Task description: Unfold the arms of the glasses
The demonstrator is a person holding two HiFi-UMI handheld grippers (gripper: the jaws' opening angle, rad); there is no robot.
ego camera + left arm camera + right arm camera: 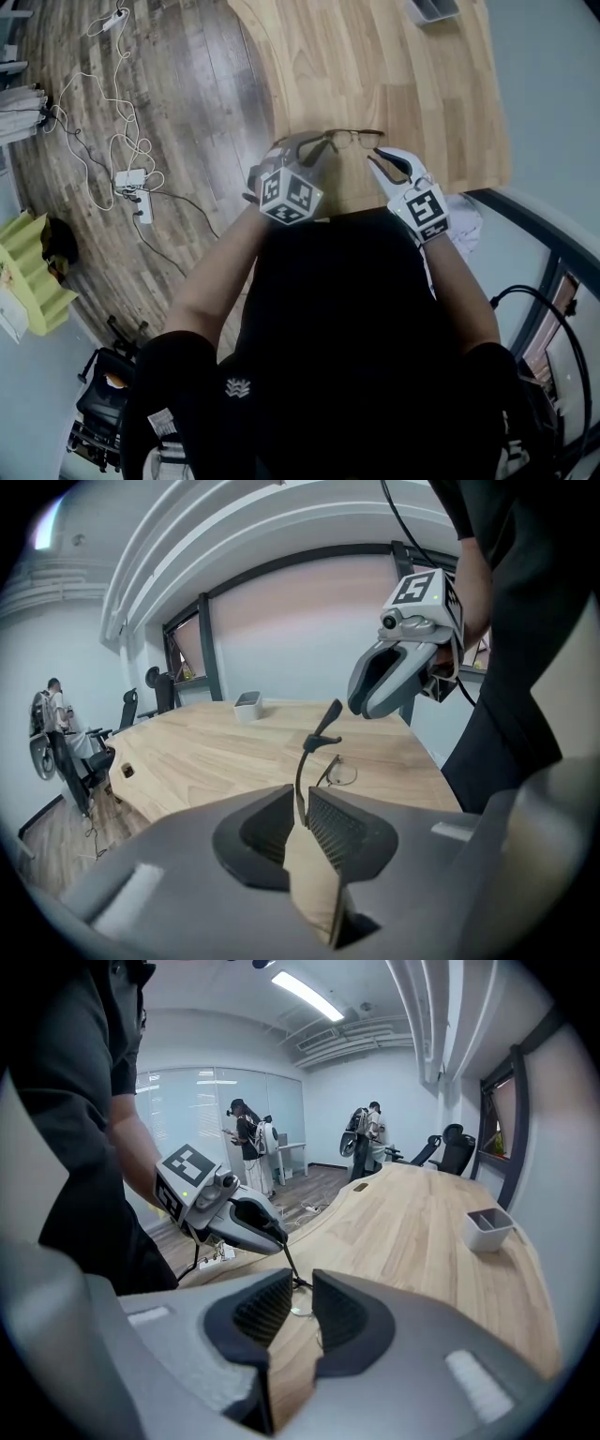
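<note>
Wooden table [412, 84]; glasses [354, 138] near its front edge. Left gripper [317, 148] at glasses' left end, jaws narrowly apart, temple arm [299, 781] between. Right gripper [378, 157] just beside glasses' right end, narrow gap, empty.

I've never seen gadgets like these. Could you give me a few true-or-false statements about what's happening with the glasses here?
1. The thin wire-framed glasses lie on the light wooden table. True.
2. The right gripper holds the glasses. False: its jaws stand apart with nothing between them.
3. A thin dark arm of the glasses stands between the jaws of the left gripper. True.
4. The small white rectangular container sits right beside the glasses. False: it stands far off along the table.
</note>
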